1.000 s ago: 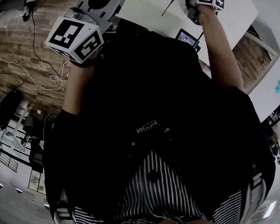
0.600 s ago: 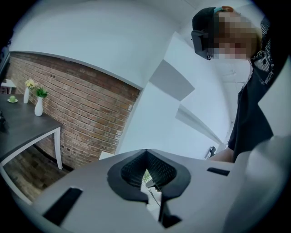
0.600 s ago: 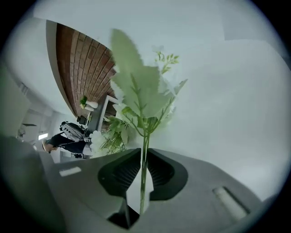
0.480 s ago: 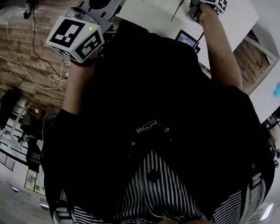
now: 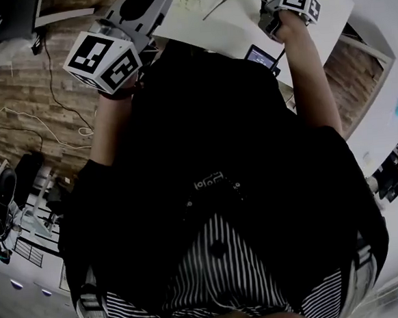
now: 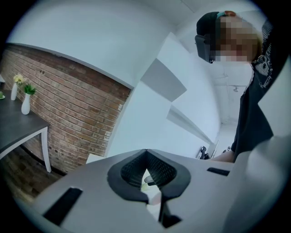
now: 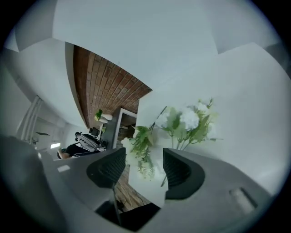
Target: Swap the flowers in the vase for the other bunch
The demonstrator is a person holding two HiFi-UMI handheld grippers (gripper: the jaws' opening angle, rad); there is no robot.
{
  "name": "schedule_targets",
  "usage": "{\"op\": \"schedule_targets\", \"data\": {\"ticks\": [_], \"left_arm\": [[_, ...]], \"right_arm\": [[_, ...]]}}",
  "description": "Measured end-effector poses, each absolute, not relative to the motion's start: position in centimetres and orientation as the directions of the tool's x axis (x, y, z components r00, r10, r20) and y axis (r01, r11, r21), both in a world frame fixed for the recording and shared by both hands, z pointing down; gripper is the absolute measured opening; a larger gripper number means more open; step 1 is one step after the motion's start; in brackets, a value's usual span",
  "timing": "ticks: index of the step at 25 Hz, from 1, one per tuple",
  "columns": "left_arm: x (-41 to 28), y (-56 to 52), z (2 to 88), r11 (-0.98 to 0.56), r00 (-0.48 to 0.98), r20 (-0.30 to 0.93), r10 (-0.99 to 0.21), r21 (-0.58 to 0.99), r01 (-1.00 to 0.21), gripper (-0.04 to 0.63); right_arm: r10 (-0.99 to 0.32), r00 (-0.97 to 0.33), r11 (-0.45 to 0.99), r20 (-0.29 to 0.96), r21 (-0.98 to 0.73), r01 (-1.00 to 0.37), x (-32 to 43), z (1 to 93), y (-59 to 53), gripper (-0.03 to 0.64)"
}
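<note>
Left gripper (image 6: 146, 151): jaws closed tip to tip, nothing clamped, sits by the near corner of the white table (image 5: 226, 30) in head view. Right gripper (image 7: 144, 157): jaws wide apart, gripping nothing. Both flower bunches are ahead of it. The leafy bunch (image 7: 140, 148) lines up with the jaw gap at the table edge; can't tell if it touches a pad. The white-bloom bunch (image 7: 190, 120) is just beside it on the table, stems toward the gripper. Dark shirt (image 5: 212, 154) blocks most of head view.
</note>
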State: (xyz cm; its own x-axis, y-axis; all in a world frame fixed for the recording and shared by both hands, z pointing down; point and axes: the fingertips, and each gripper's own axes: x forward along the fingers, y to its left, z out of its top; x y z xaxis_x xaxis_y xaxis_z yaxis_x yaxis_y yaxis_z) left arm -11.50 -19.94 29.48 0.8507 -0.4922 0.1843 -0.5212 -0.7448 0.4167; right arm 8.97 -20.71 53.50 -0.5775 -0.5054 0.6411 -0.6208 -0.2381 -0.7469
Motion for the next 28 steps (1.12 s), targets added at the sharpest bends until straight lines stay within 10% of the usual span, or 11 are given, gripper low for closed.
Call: {"op": "schedule_targets", "data": {"ticks": [8, 14, 18, 28], "left_arm": [[-8.8, -19.9, 29.3, -0.779, 0.89, 0.155, -0.429, 0.436, -0.451, 0.006], [-9.3, -19.6, 29.8, -0.754, 0.876, 0.161, -0.455, 0.452, -0.476, 0.006], [-10.6, -19.4, 29.9, -0.736, 0.862, 0.142, -0.487, 0.465, -0.492, 0.006], [-14.1, -19.5, 30.6, -0.681, 0.828, 0.171, -0.533, 0.495, -0.54, 0.006]], "right_arm": [[-0.388, -0.634, 0.444, 0.669, -0.468, -0.765, 4.5, 46.7, -20.1, 0.239], [-0.313, -0.422, 0.889, 0.851, 0.105, -0.446, 2.4, 48.5, -21.0, 0.239], [-0.32, -0.235, 0.946, 0.918, 0.293, -0.142, 3.1, 53.5, -22.5, 0.239], [-0.294, -0.18, 0.955, 0.939, 0.295, -0.018, 0.4, 60.4, -26.0, 0.273]]}}
